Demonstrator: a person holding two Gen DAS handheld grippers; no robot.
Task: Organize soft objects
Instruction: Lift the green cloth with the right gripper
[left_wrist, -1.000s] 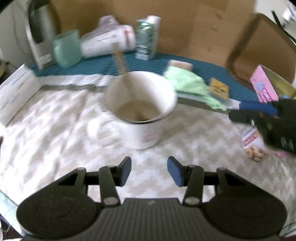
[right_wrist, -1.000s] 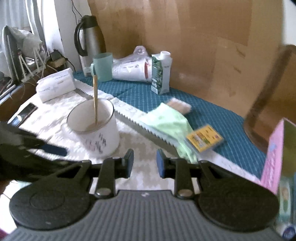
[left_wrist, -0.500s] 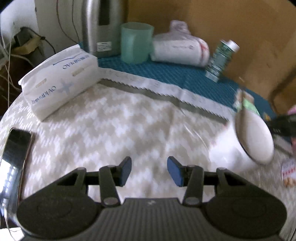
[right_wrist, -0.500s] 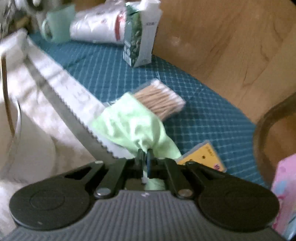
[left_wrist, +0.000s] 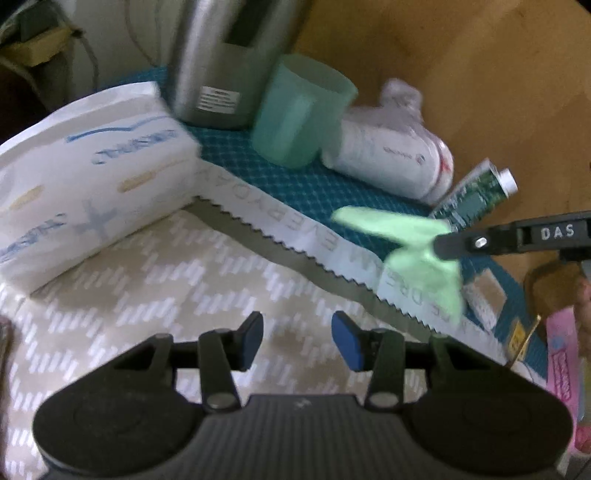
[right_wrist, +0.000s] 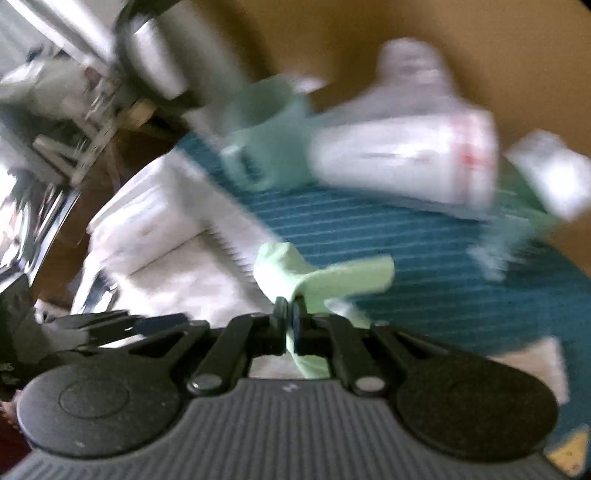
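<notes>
A brown board-like wall (left_wrist: 424, 48) fills the background behind the surface (left_wrist: 155, 280), plain and evenly lit. The surface wears a beige and white zigzag cloth with a scalloped printed border (left_wrist: 295, 236), laid over a teal mat with a fine diamond grid (left_wrist: 306, 181). At the far left a lighter wall (left_wrist: 122, 44) shows a cable running down it, beside a dim corner. From the right wrist view the upper left is bright with daylight (right_wrist: 22, 55), heavily blurred, with pale clutter that cannot be made out.
</notes>
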